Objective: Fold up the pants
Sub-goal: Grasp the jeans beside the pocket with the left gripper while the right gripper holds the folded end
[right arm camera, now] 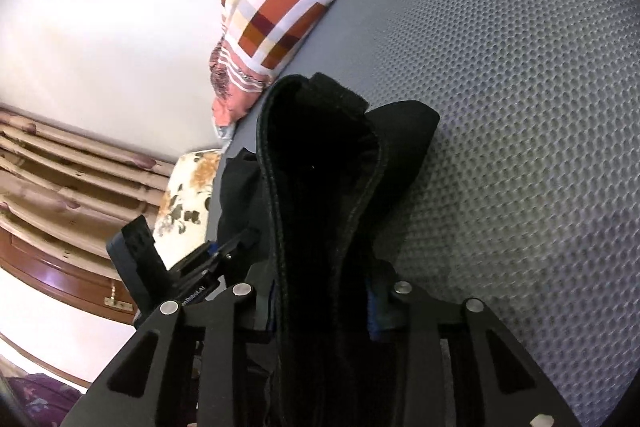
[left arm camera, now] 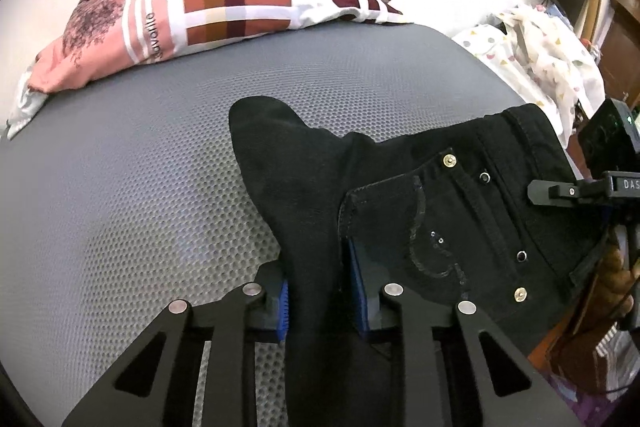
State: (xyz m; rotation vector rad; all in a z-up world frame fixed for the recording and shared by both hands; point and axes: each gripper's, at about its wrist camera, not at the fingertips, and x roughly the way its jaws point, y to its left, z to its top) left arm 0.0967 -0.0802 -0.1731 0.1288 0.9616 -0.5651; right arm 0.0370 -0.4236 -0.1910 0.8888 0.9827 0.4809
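The black pants (left arm camera: 420, 211) lie bunched on a grey mesh mattress (left arm camera: 140, 195), back pocket and rivets facing up. My left gripper (left arm camera: 318, 291) is shut on a fold of the black fabric between its blue pads. My right gripper (right arm camera: 320, 303) is shut on the pants' waistband (right arm camera: 320, 163), which rises between its fingers. The right gripper also shows at the right edge of the left wrist view (left arm camera: 560, 193), at the waistband end. The left gripper shows at the lower left of the right wrist view (right arm camera: 200, 275).
A patchwork pillow (left arm camera: 224, 11) lies along the far edge of the mattress by a white wall. A spotted white cloth (left arm camera: 540, 63) hangs off the right. A floral cushion (right arm camera: 188, 195) and wooden furniture (right arm camera: 60, 187) stand beyond the mattress edge.
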